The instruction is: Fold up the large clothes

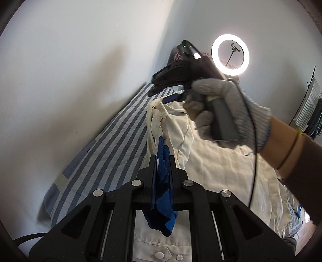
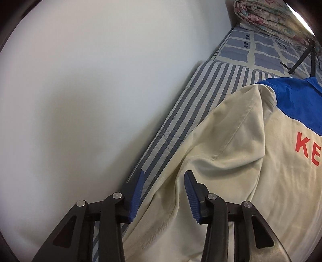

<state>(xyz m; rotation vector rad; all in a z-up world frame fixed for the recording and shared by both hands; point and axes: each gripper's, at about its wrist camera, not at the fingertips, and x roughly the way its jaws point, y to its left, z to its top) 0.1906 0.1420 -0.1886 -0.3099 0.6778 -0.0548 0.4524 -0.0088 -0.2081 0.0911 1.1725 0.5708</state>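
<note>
A large cream jacket (image 1: pixel 217 161) with a blue yoke (image 2: pixel 295 100) and red letters lies spread on a striped bed sheet (image 1: pixel 104 149). My left gripper (image 1: pixel 162 159) is shut on the jacket's blue cuff (image 1: pixel 164 193), lifting the cream sleeve (image 1: pixel 159 119) off the bed. In the left wrist view a gloved hand (image 1: pixel 221 108) holds the right gripper above the jacket's far end. In its own view my right gripper (image 2: pixel 164 175) stands open over the cream sleeve (image 2: pixel 211 151) near the jacket's edge, with nothing pressed between its blue pads (image 2: pixel 191 193).
A white wall (image 1: pixel 70 70) runs close along the bed's left side. A ring light (image 1: pixel 230 54) on a stand glows at the far end. A rolled floral quilt (image 2: pixel 271 16) lies at the head of the bed. A clothes rack (image 1: pixel 310 106) stands at the right.
</note>
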